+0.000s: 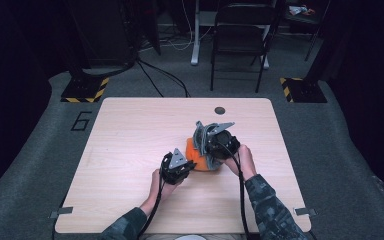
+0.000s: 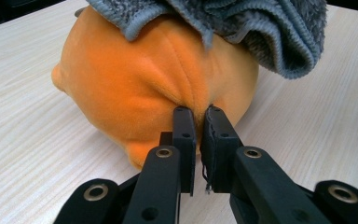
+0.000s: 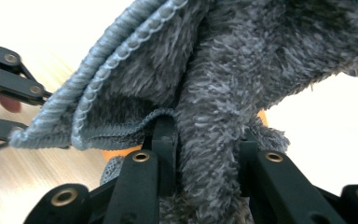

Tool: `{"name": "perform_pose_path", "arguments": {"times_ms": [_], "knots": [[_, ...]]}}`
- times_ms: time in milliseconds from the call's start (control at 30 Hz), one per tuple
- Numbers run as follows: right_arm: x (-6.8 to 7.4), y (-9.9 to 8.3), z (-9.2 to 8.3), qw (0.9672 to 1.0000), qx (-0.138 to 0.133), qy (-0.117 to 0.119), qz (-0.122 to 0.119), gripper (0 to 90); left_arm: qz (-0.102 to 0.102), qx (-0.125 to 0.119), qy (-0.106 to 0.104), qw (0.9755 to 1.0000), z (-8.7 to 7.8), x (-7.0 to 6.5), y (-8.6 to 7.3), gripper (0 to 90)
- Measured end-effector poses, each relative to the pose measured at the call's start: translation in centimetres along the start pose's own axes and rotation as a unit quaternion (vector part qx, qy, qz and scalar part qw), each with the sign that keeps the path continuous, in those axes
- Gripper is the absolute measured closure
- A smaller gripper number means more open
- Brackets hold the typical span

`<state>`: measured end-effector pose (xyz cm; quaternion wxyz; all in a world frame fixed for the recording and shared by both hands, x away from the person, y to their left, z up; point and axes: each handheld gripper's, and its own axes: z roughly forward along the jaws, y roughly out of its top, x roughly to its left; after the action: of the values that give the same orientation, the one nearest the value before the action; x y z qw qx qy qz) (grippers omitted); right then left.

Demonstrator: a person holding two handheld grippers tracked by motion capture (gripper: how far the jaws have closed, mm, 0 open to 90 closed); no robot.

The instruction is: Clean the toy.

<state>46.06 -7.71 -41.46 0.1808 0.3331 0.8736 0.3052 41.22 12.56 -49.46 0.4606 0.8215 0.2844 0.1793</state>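
Worktop [image 1: 130,130]: light wood grain, rounded corners, dark round grommet [image 1: 220,110] near the far edge. Orange plush toy [image 1: 198,157] rests on it right of centre, nearer the near edge.

One orange plush toy [image 2: 154,88], one grey cloth [image 3: 223,70], apparently.

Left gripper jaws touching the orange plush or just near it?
Touching. In the left gripper view the left gripper pinches a fold of the orange plush, jaw tips pressed into its fabric.

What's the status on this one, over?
Left gripper shut on the orange plush. Right gripper shut on the grey cloth, which drapes over the plush. Table around them clear, nothing in the way.
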Motion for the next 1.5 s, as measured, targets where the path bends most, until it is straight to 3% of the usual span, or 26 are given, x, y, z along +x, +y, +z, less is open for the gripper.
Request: {"name": "perform_pose_path", "arguments": {"times_ms": [133, 467, 733, 900, 1100, 1233, 1300, 1500], "knots": [[-0.9, -0.5, 0.2, 0.9997, 0.020, -0.016, 0.003, 70.2, -0.005, -0.002, 0.000, 1.0000, 0.0, 0.1, 0.0, 84.0], [-3.3, -1.8, 0.7, 0.9978, 0.045, -0.004, 0.048, 70.1, -0.005, -0.002, -0.001, 1.0000, 0.0, 0.1, 0.0, 83.9], [-4.2, -2.4, 1.0, 0.9961, 0.067, -0.015, 0.056, 70.1, -0.005, -0.001, -0.001, 1.0000, 0.0, 0.2, -0.1, 83.9], [-4.9, -3.2, 1.7, 0.9935, 0.086, -0.023, 0.071, 70.1, -0.006, -0.001, -0.002, 1.0000, 0.0, 0.2, -0.1, 83.9], [-5.5, -4.2, 3.1, 0.9887, 0.126, -0.050, 0.065, 70.0, -0.010, -0.002, -0.001, 0.9999, 0.0, 0.4, -0.1, 83.9], [-5.8, -4.8, 3.8, 0.9860, 0.143, -0.042, 0.076, 70.1, -0.013, -0.002, -0.001, 0.9999, 0.0, 0.4, -0.2, 84.0], [-5.9, -4.6, 3.4, 0.9871, 0.133, -0.042, 0.080, 70.2, -0.014, -0.001, 0.000, 0.9999, 0.0, 0.5, -0.2, 84.0], [-4.9, -2.9, 1.1, 0.9932, 0.091, -0.045, 0.058, 70.3, -0.019, 0.000, -0.004, 0.9998, 0.1, 0.5, -0.3, 83.9]]}}
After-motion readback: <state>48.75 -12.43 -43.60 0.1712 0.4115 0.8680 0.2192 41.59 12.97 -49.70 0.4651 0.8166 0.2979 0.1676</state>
